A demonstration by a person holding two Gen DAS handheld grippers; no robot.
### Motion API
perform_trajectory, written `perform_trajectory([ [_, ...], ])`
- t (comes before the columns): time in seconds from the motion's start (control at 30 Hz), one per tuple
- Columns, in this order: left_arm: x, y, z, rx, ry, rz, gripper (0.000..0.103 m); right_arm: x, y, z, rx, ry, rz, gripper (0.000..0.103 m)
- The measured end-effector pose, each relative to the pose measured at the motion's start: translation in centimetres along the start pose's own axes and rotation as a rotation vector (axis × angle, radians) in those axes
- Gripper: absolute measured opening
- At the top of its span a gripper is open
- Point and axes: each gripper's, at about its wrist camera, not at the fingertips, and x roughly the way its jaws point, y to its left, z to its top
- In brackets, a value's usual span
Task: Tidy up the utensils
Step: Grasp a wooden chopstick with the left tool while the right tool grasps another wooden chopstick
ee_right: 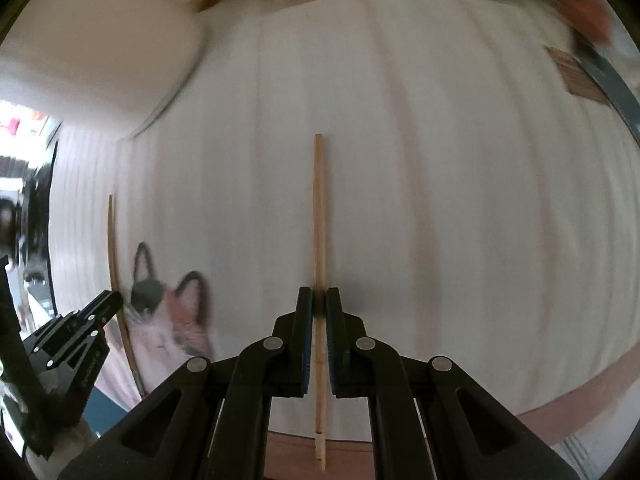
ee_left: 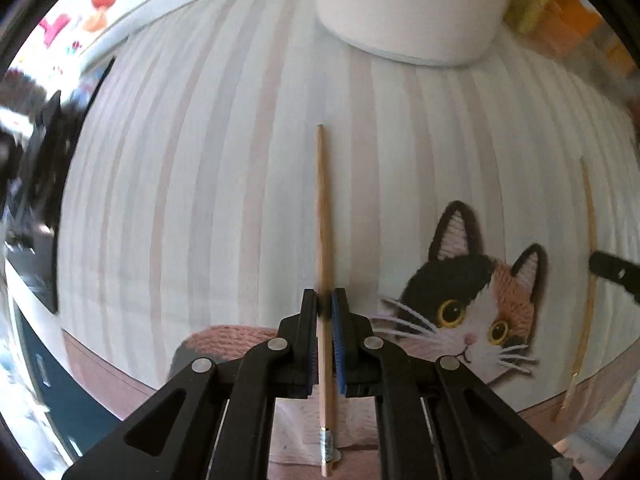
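My left gripper (ee_left: pixel 324 300) is shut on a wooden chopstick (ee_left: pixel 322 208) with a silver band near its lower end. It holds the stick just over the striped placemat (ee_left: pixel 200 200). My right gripper (ee_right: pixel 319 296) is shut on a second plain wooden chopstick (ee_right: pixel 319 208), which points the same way over the mat. In the right wrist view the left gripper (ee_right: pixel 114 304) shows at the left with its chopstick (ee_right: pixel 113 248). In the left wrist view the right gripper's finger (ee_left: pixel 612 272) and its chopstick (ee_left: pixel 589 232) show at the right edge.
A white round container (ee_left: pixel 412 12) stands at the far edge of the mat, and appears in the right wrist view as the container (ee_right: pixel 92 40) at upper left. An embroidered cat face (ee_left: pixel 472 304) decorates the mat. Blurred coloured items (ee_left: pixel 560 12) lie beyond.
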Motion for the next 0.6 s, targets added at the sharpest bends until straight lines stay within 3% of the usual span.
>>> perform_trajectory([
  [0.27,0.2,1.1,2.9,-0.027,-0.010,-0.041,0.006,-0.5,1.6,0.9,-0.042,0.062,-0.045,0.007],
  [0.4,0.7,2.0,4.6,-0.011,-0.008,-0.048,0.006,0.5,4.3,4.8,-0.027,0.070,-0.085,0.007],
  [0.6,0.8,2.3,5.0,0.005,-0.006,-0.056,0.006,0.7,6.3,5.2,-0.012,0.069,-0.122,0.007],
])
